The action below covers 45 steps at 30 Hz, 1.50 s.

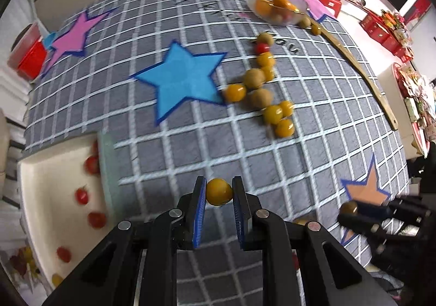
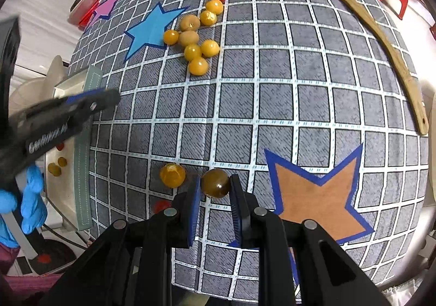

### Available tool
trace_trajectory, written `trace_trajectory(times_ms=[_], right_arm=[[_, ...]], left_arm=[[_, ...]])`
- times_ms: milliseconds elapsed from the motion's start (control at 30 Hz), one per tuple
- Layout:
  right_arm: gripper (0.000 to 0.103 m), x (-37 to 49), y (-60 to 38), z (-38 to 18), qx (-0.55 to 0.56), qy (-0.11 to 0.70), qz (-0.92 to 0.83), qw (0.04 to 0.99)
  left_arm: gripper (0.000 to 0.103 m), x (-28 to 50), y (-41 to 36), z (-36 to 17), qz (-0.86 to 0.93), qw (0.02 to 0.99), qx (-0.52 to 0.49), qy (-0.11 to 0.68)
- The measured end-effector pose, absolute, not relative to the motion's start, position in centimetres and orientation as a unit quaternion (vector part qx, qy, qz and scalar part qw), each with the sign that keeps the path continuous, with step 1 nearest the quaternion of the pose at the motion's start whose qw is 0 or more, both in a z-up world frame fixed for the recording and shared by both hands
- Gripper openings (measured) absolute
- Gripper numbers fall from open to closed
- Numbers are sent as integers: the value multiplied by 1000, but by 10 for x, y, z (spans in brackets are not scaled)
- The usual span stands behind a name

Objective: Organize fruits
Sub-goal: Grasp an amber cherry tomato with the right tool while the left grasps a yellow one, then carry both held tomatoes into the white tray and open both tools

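Observation:
My left gripper [image 1: 219, 193] is shut on a yellow round fruit [image 1: 218, 191], held above the grid cloth beside the white tray [image 1: 35, 170]. My right gripper [image 2: 215, 183] is shut on a brownish round fruit [image 2: 215, 183], near the orange star [image 2: 316, 197]. A loose orange fruit [image 2: 172, 175] lies just left of it. A cluster of yellow and brown fruits [image 1: 261, 88] lies mid-table; it also shows in the right wrist view [image 2: 196, 39]. The tray holds red cherry tomatoes [image 1: 81, 195]. The other gripper appears at far left in the right wrist view [image 2: 54, 121].
A clear bowl of mixed fruits [image 1: 278, 6] stands at the far side. A long wooden stick [image 2: 387, 42] lies along the right. A red container [image 1: 27, 52] sits at the far left edge. A blue star [image 1: 182, 80] marks the cloth.

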State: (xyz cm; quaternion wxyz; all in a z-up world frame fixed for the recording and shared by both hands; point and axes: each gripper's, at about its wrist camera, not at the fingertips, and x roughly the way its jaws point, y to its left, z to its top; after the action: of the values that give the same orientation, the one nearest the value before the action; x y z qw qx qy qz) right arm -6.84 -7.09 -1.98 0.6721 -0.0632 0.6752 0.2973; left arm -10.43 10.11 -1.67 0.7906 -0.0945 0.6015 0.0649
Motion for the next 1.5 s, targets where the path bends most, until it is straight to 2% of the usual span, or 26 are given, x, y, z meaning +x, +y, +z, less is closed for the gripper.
trace_trajectory(times_ms=[367,733,1200,1500], right_arm=[[23,-86,-21,-2,-110,652,334,672],[23,-111,69,14,-152,631,407,643],[23,-123,208,-5,-176,629,457,604],[23,-111,257,-34,-180,640,444,601]], left_arm=[[20,-177,158,-5,136,783,-144,590],[20,-242,232,-1,237,768,-191,564],[21,-240,320,-33,316,742,-217,551],[21,-235,329,-52,324,730,-219,560]])
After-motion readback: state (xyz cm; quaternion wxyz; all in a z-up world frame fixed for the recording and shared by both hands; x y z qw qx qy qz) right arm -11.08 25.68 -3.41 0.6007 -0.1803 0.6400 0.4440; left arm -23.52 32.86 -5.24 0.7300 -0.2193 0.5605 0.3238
